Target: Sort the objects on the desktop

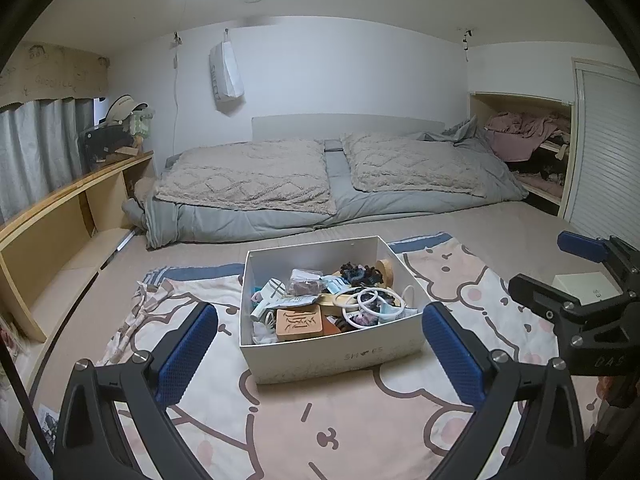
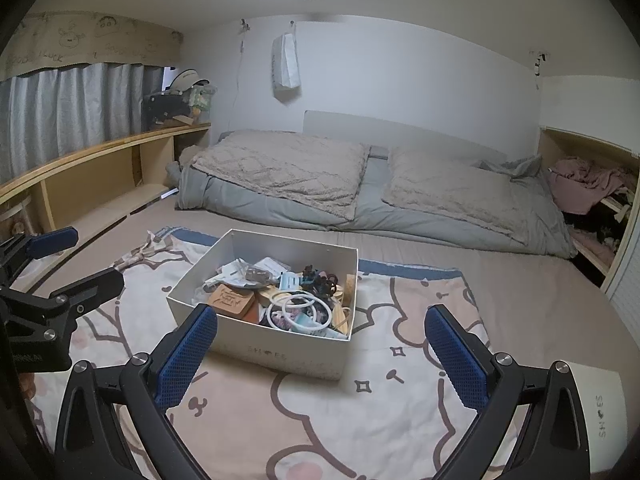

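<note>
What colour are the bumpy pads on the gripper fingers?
Blue. The pads are textured blue on black arms, shown best in the right wrist view.

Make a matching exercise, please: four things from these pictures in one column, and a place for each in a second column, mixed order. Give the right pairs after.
Things:
1. white rings
2. shoe box
3. white paper bag
4. pink clothes

Places:
A. hanging on the back wall
B. in the wooden shelf at the right
C. inside the box, on top of the other small items
D. standing on the cartoon-print blanket

Pairs: 1-C, 2-D, 3-A, 4-B
</note>
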Tool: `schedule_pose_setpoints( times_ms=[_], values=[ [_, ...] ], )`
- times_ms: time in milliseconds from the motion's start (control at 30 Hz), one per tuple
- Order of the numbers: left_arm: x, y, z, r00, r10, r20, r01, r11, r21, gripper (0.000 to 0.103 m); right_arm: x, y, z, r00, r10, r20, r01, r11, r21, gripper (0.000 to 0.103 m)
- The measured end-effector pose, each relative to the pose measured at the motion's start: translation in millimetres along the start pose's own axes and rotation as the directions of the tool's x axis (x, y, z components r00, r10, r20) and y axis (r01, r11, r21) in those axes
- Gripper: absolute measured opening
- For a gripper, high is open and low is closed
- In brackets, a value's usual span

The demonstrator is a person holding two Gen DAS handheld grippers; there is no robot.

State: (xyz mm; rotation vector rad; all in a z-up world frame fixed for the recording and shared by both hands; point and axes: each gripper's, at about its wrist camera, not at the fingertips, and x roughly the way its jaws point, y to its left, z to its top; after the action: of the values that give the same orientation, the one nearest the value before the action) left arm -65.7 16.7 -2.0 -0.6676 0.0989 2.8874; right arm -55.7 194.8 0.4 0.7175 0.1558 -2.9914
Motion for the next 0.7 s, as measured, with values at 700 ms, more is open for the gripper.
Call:
schedule_pose_setpoints(
  times_ms=[700],
  values=[
    [2.2, -2.3, -0.6, 1.0, -0.002, -0.015, 0.002, 1.0, 0.002, 0.103, -1.3, -2.8, -2.0, 1.0, 0.009, -0.011, -0.009, 1.0, 0.001, 0.103]
  ],
)
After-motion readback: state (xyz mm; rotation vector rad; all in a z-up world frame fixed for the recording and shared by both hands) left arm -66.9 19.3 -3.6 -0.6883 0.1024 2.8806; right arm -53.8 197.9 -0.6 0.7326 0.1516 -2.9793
